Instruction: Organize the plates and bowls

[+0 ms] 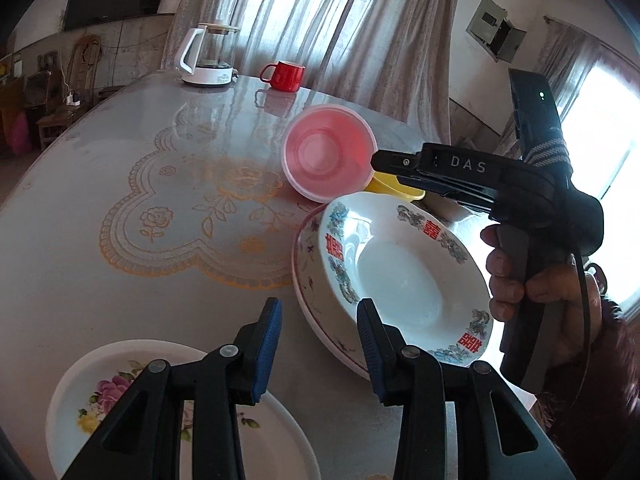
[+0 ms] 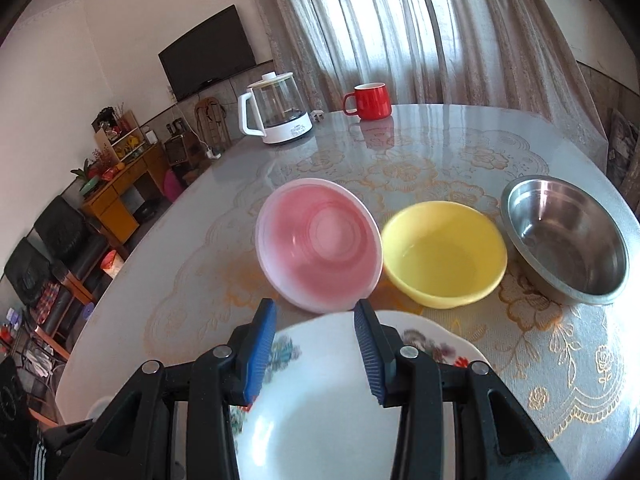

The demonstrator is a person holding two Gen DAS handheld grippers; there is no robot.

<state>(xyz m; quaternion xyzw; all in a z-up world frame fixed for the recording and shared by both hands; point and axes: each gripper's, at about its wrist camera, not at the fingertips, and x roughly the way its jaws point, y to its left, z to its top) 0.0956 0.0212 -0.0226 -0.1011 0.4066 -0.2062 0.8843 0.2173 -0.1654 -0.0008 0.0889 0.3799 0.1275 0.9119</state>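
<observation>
A pink bowl (image 1: 326, 152) (image 2: 318, 246) is tilted on its side, touching the yellow bowl (image 2: 444, 254), which peeks out behind it in the left wrist view (image 1: 394, 186). A steel bowl (image 2: 566, 238) sits right of the yellow one. A white plate with red characters (image 1: 404, 276) lies stacked on another patterned plate (image 1: 308, 264); it also shows under my right gripper (image 2: 328, 396). A flowered plate (image 1: 160, 400) lies under my left gripper (image 1: 319, 314), which is open and empty. My right gripper (image 2: 315, 316) (image 1: 378, 160) is open, close to the pink bowl's rim.
A round table with a gold lace-pattern cover (image 1: 168, 216) (image 2: 520, 340). A glass kettle (image 1: 208, 54) (image 2: 278, 110) and a red mug (image 1: 284, 76) (image 2: 370, 101) stand at the far edge. Curtains hang behind the table.
</observation>
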